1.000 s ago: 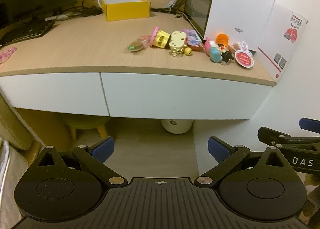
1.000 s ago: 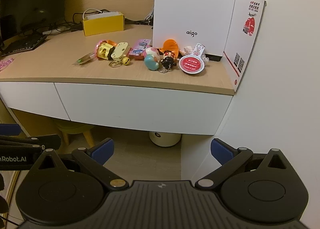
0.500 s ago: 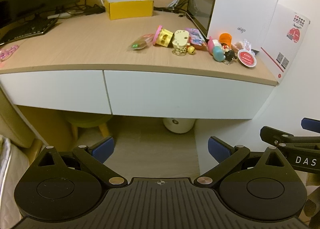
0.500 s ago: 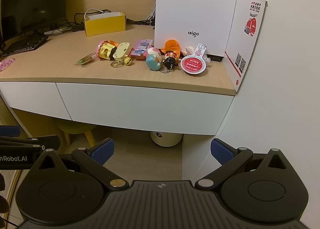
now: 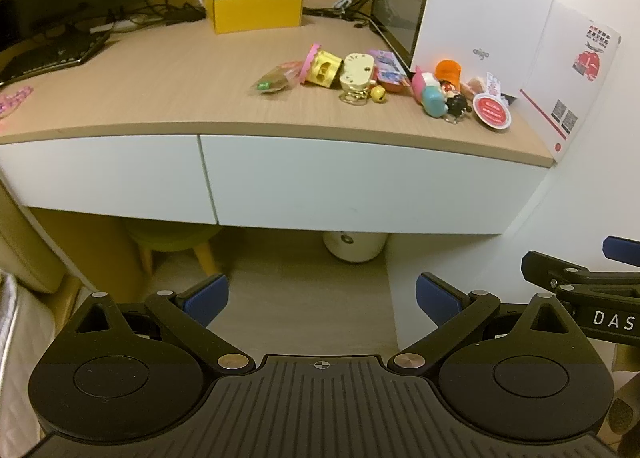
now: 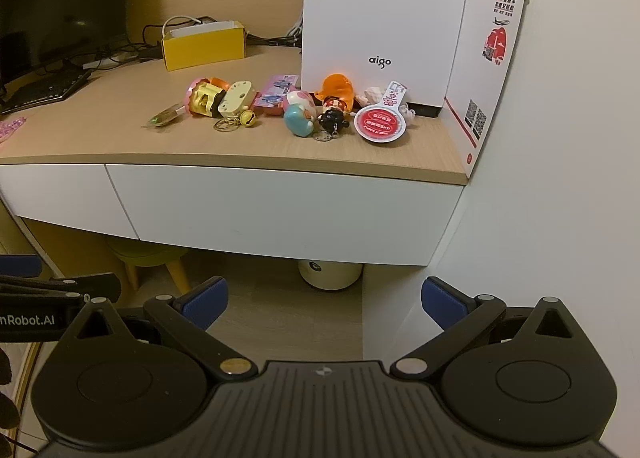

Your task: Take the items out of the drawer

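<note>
Two white drawer fronts sit shut under a wooden desk; the right drawer (image 5: 360, 182) (image 6: 280, 210) is the wider one, and the left drawer (image 5: 100, 174) is beside it. A row of small toys and keychains (image 5: 360, 78) (image 6: 296, 110) lies on the desktop above the right drawer. My left gripper (image 5: 322, 300) hangs open and empty, below and in front of the drawers. My right gripper (image 6: 324, 298) is likewise open and empty, well short of the drawer front. What the drawers contain is hidden.
A yellow box (image 5: 254, 12) stands at the back of the desk, a white computer case (image 6: 384, 18) at the right, a white card (image 6: 490, 58) against the wall. A keyboard (image 5: 52, 54) lies at left. A stool (image 6: 148, 258) and a round white device (image 6: 330, 274) stand beneath the desk.
Both grippers have moved slightly closer to the desk and a little to the left; the drawers stay shut and the jaws stay open.
</note>
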Tool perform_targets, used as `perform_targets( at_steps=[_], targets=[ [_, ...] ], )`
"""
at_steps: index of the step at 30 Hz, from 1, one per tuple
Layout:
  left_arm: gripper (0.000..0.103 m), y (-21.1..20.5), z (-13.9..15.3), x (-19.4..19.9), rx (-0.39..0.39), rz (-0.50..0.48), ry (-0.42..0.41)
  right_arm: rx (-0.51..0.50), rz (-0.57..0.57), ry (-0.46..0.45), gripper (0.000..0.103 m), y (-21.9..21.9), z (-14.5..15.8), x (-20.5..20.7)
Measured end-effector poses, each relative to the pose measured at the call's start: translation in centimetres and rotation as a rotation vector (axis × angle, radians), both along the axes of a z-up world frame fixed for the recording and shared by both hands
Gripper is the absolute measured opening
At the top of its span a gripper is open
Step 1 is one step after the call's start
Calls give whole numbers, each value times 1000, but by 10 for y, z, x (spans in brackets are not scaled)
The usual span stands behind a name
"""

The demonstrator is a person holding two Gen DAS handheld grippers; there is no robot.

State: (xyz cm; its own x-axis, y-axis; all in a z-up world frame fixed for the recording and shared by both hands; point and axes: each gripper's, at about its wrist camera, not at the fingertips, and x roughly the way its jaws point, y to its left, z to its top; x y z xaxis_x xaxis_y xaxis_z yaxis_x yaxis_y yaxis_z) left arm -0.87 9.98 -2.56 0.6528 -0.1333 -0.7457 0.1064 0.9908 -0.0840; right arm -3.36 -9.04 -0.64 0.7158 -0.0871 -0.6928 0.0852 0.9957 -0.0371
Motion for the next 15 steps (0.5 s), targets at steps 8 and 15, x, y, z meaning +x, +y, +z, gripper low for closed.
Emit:
perform_targets(
  at_steps=[8, 15],
  targets=[
    [103, -1, -2, 1, -3, 0, 8, 1, -1, 8, 103, 0, -1, 1],
    [103, 0, -3, 2, -4, 2, 11, 2, 1, 15, 103, 0, -3, 1]
  ],
)
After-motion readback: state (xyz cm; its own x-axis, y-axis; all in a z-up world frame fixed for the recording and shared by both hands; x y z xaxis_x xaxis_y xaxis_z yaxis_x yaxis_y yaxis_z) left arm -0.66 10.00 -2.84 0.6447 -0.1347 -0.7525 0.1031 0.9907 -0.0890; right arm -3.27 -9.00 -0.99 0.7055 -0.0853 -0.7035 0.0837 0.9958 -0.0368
